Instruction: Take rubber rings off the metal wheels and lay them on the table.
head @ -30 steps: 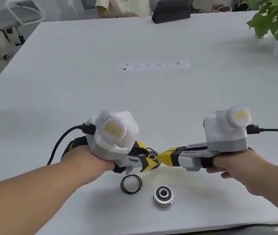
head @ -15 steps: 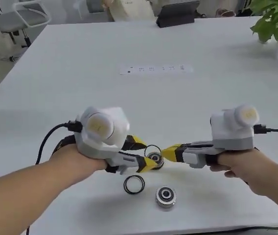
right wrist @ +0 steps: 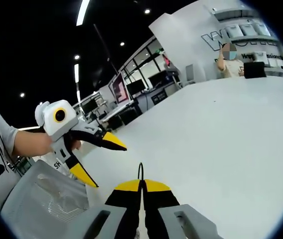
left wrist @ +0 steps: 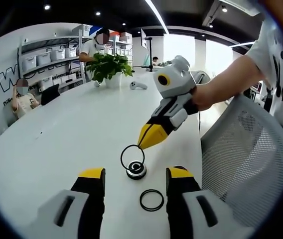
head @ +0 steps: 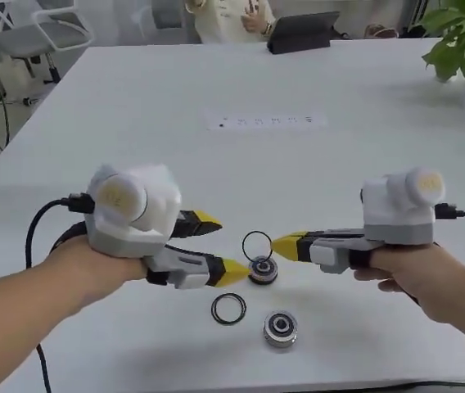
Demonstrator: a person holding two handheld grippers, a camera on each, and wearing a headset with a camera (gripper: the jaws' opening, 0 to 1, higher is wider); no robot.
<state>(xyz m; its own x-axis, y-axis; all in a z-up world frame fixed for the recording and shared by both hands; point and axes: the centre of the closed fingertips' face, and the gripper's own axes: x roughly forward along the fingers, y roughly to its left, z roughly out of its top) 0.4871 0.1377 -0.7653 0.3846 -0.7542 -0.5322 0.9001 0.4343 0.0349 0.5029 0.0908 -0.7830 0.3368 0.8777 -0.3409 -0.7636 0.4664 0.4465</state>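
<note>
Between the two claws, a metal wheel point(head: 262, 271) sits on the white desk point(head: 339, 155). The right claw point(head: 280, 244) is pinched shut on a black rubber ring point(head: 244, 245), which hangs just over that wheel. The left claw point(head: 223, 247) stands spread wide beside the wheel, gripping nothing. Just past its lower tip, a second ring point(head: 213, 309) and a second wheel point(head: 280, 327) lie on the desk.

Power strip point(head: 264, 121) and leafy plant point(head: 462, 37) stand well apart.

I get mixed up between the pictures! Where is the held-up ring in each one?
Head view: rubber ring at centre, above a metal wheel.
Left gripper view: ring at centre, over that wheel.
Right gripper view: ring is a thin line, bottom centre.
Shared landmark: the shut right gripper pinching it.
</note>
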